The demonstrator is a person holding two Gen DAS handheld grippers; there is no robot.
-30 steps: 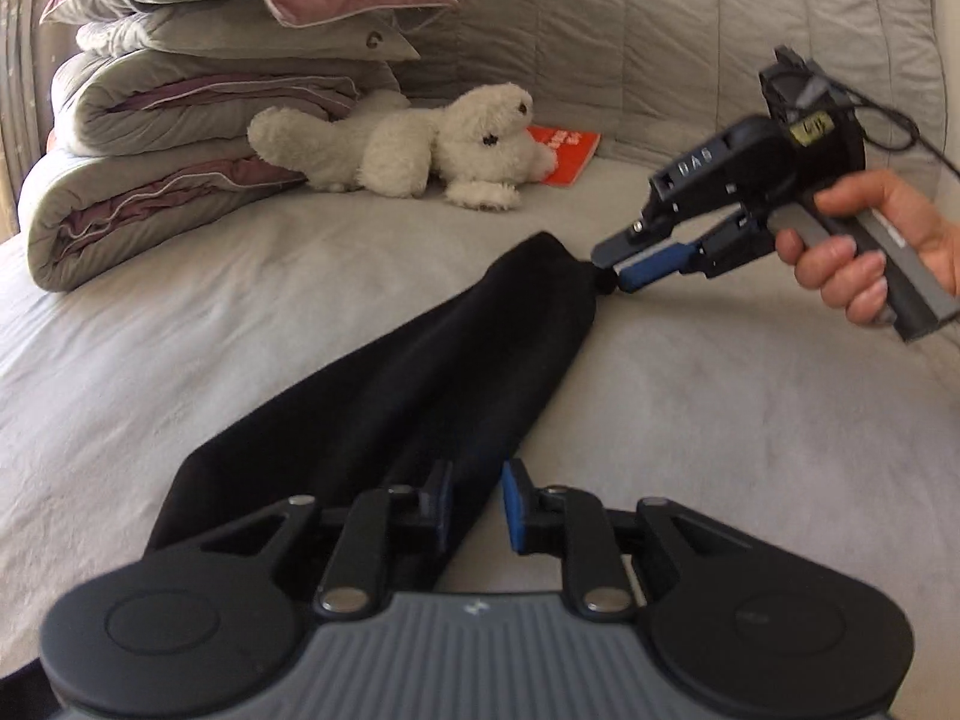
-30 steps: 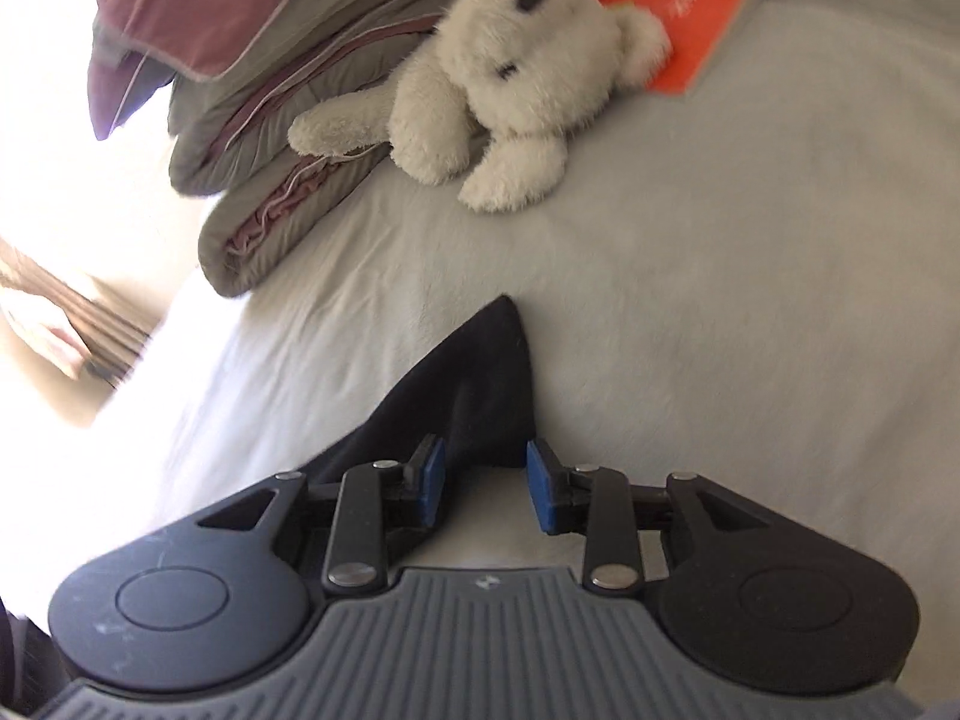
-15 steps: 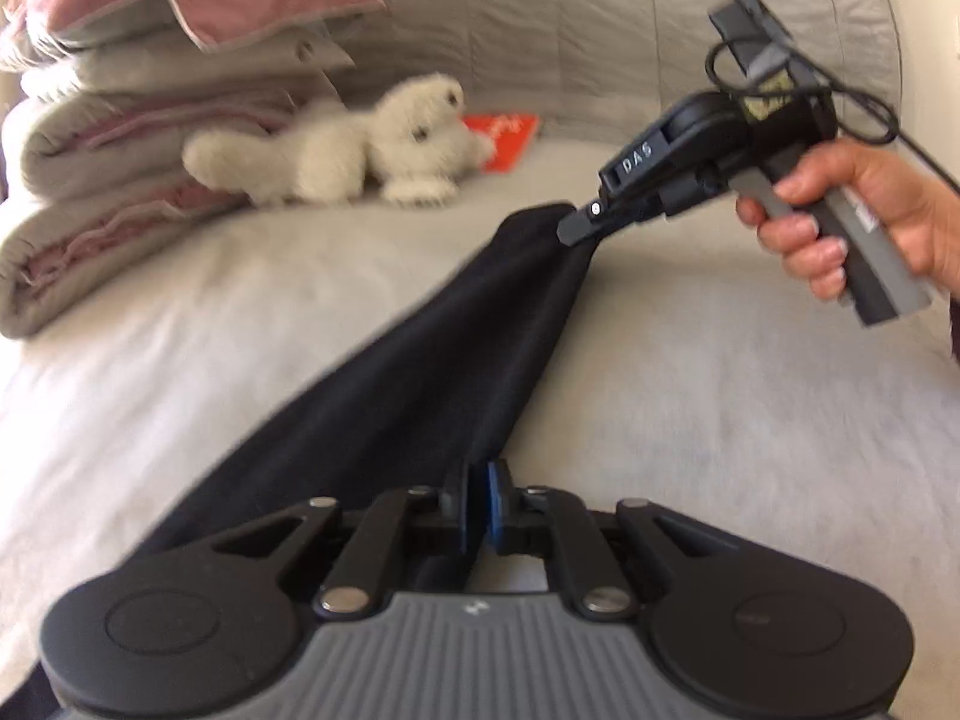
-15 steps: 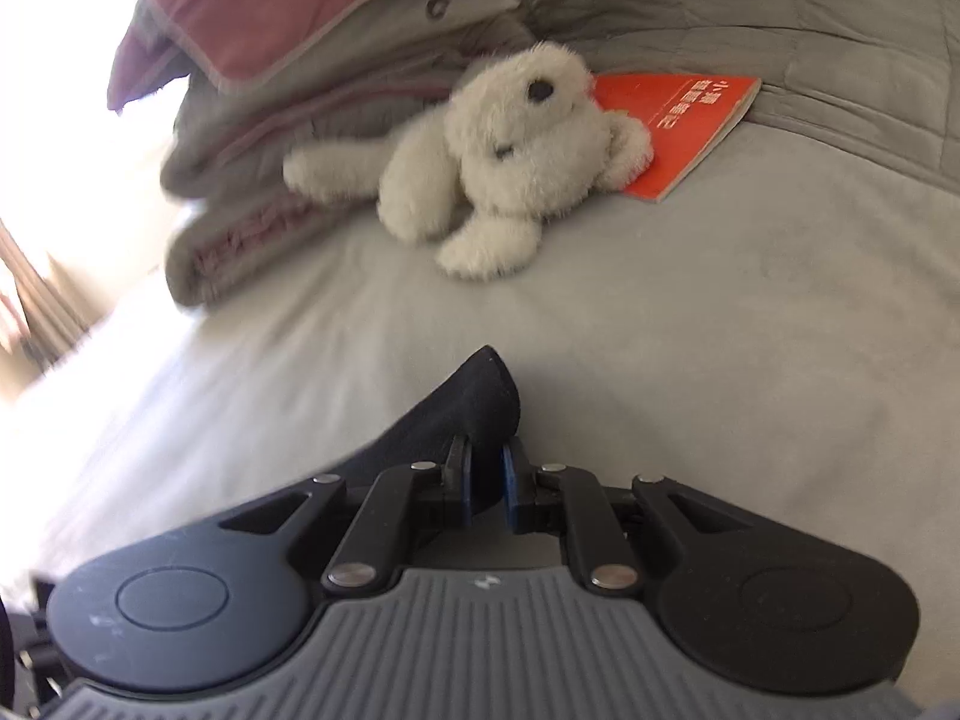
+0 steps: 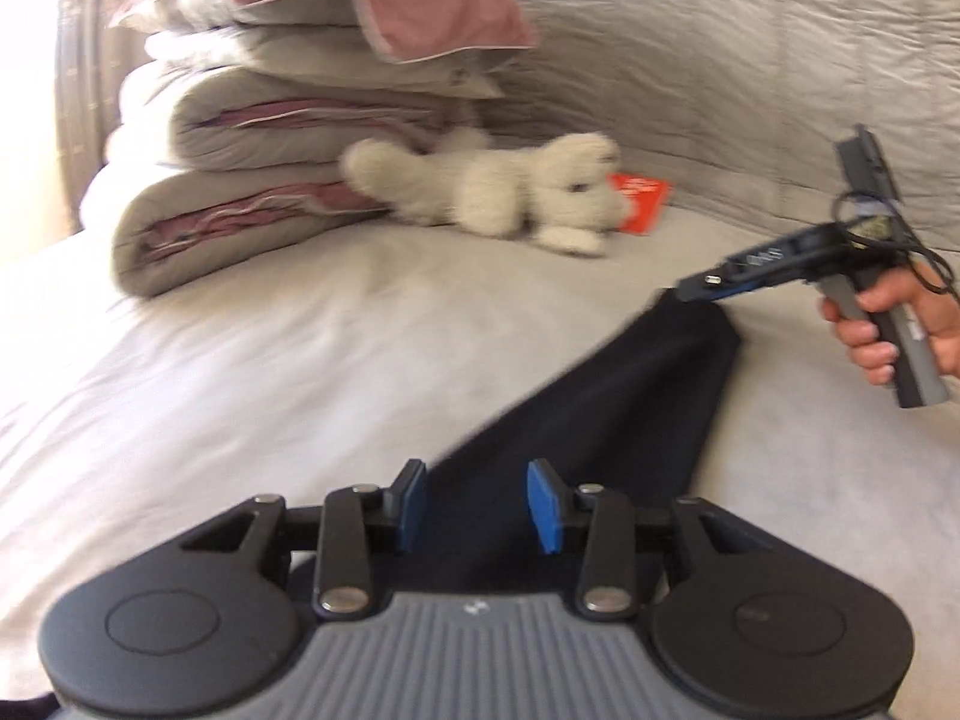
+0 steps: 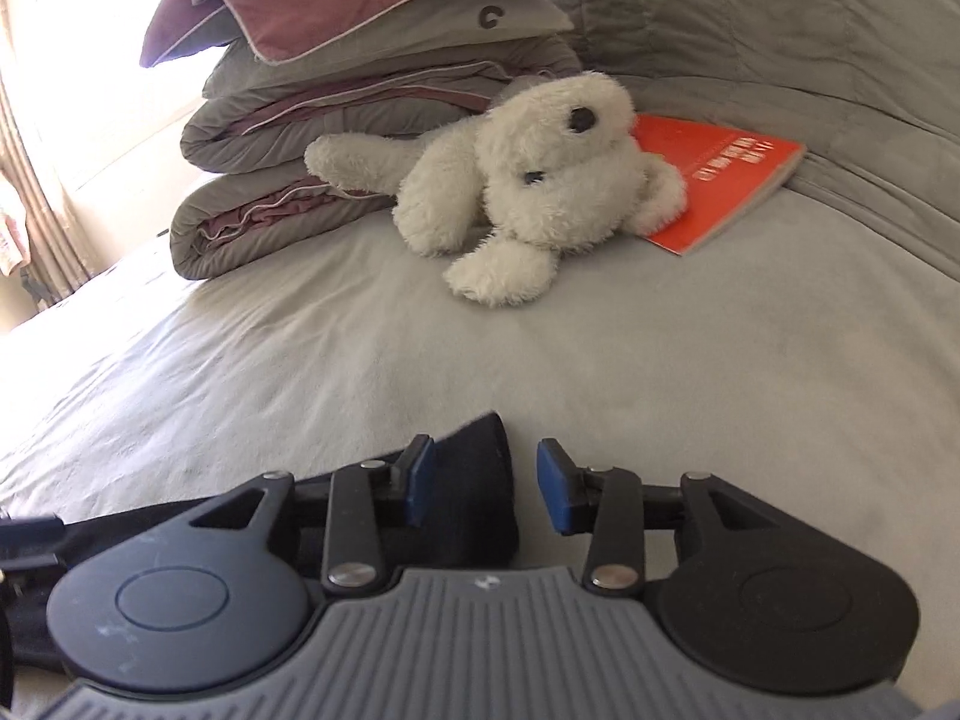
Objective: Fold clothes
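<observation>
A: Nearest us, our left gripper (image 5: 477, 504) has its blue pads spread apart, with the black garment (image 5: 606, 420) lying on the bed between and beyond them, not pinched.

B: And our right gripper (image 6: 483, 489)? Its pads stand apart too; the garment's corner pokes up by the left pad, but nothing is squeezed.

A: From the left wrist view we see a hand (image 5: 894, 324) holding that right gripper at the garment's far corner. The cloth stretches flat across the pale grey bedspread (image 5: 300, 360).

B: Farther back, the white plush toy (image 6: 516, 180) lies on an orange booklet (image 6: 720, 180), beside the folded duvets (image 6: 288, 180).
</observation>
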